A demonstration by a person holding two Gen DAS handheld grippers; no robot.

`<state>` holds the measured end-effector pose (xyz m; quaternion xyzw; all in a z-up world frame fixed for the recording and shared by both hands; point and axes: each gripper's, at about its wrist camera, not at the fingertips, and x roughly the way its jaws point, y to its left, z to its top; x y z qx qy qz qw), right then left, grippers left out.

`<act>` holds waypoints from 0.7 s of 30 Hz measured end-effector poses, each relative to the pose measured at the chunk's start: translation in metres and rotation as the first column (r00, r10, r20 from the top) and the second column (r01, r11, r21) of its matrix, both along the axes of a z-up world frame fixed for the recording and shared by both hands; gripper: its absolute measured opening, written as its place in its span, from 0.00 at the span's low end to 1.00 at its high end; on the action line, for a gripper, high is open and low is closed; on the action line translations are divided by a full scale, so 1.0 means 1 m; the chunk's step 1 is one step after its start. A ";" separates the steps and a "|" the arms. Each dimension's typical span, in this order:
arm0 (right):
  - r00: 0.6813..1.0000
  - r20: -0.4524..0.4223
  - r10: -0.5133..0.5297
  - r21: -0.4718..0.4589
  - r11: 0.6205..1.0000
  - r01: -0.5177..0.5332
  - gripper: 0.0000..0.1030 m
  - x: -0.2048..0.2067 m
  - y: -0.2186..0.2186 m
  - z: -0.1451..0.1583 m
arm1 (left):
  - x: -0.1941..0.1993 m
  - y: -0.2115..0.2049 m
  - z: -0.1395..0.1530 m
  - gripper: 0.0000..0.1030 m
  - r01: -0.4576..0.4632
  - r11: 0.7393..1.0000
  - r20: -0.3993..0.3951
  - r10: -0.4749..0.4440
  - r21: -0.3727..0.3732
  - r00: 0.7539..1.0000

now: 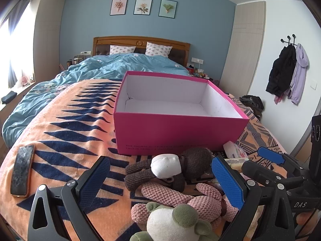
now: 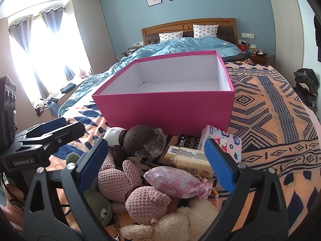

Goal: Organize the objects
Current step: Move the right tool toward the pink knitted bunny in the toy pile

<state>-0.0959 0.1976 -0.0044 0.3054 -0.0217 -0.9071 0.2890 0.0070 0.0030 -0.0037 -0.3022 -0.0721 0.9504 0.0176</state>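
Two tongs hover low over a heap of soft toys and small packs at the near end of a bed. The left tongs [image 1: 160, 182] are spread wide apart and hold nothing; between their blue pads lie a pink knitted toy [image 1: 174, 194] and a brown plush monkey with a white face [image 1: 170, 166], with a cream and green plush toy [image 1: 172, 223] nearest the camera. The right tongs [image 2: 158, 160] are also spread wide and hold nothing; in front of them lie a pink embroidered pouch [image 2: 172, 180], a cream plush toy [image 2: 180, 223], a yellow carton [image 2: 190, 160], a dark packet [image 2: 188, 140] and a pink tissue pack [image 2: 222, 140].

A phone [image 1: 22, 170] lies face up on the orange and navy blanket [image 1: 66, 120], well apart to the left of the heap.

Just behind the heap stands an open pink box [image 1: 176, 132], white inside and with nothing in it. The monkey lies just in front of its near wall.

Farther back, a rumpled blue duvet [image 1: 80, 74], two patterned pillows [image 1: 158, 49] and a wooden headboard [image 1: 140, 41]. Three framed flower prints [image 1: 142, 6] hang on the blue wall. Jackets [image 1: 286, 70] hang from hooks on the right wall.
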 end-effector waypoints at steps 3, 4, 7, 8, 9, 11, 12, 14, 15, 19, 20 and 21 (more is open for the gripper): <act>1.000 0.003 0.006 0.005 1.000 -0.006 0.94 0.001 -0.001 -0.001 | 0.000 -0.001 0.000 1.00 -0.004 1.000 0.002 0.004 0.000 1.000; 1.000 0.004 0.009 0.007 1.000 -0.009 0.94 0.001 -0.002 -0.001 | 0.001 -0.001 0.000 1.00 -0.004 1.000 0.001 0.004 0.000 1.000; 1.000 0.008 0.026 0.008 1.000 -0.026 0.94 0.003 -0.004 -0.002 | 0.002 -0.004 0.000 1.00 0.012 1.000 -0.004 -0.012 0.017 1.000; 0.999 0.012 0.036 0.007 0.999 -0.037 0.94 0.003 -0.004 -0.002 | 0.004 -0.008 0.001 1.00 0.023 0.999 -0.006 -0.023 0.032 1.000; 0.999 0.012 0.044 0.007 0.999 -0.044 0.94 0.005 -0.004 -0.002 | 0.006 -0.011 0.001 1.00 0.032 0.998 -0.009 -0.032 0.046 0.999; 0.998 0.011 0.063 0.016 0.998 -0.063 0.94 0.008 -0.005 -0.004 | 0.011 -0.019 0.002 1.00 0.064 0.995 -0.017 -0.063 0.074 0.998; 0.997 0.010 0.075 0.021 0.997 -0.075 0.94 0.010 -0.006 -0.004 | 0.014 -0.023 0.002 1.00 0.079 0.993 -0.020 -0.077 0.088 0.997; 0.995 0.017 0.098 0.024 0.995 -0.098 0.94 0.012 -0.007 -0.006 | 0.020 -0.030 0.002 1.00 0.114 0.987 -0.022 -0.113 0.112 0.993; 0.994 0.024 0.107 0.028 0.994 -0.108 0.94 0.013 -0.008 -0.008 | 0.022 -0.033 0.001 1.00 0.122 0.986 -0.023 -0.121 0.117 0.992; 0.983 0.052 0.177 0.032 0.983 -0.178 0.78 0.017 -0.017 -0.012 | 0.031 -0.040 -0.006 1.00 0.134 0.985 -0.009 -0.133 0.111 0.991; 0.979 0.058 0.194 0.031 0.980 -0.196 0.76 0.018 -0.020 -0.013 | 0.031 -0.041 -0.007 1.00 0.135 0.984 -0.005 -0.136 0.118 0.991; 0.976 0.060 0.210 0.037 0.976 -0.213 0.73 0.020 -0.023 -0.013 | 0.031 -0.041 -0.009 1.00 0.141 0.982 0.000 -0.142 0.126 0.990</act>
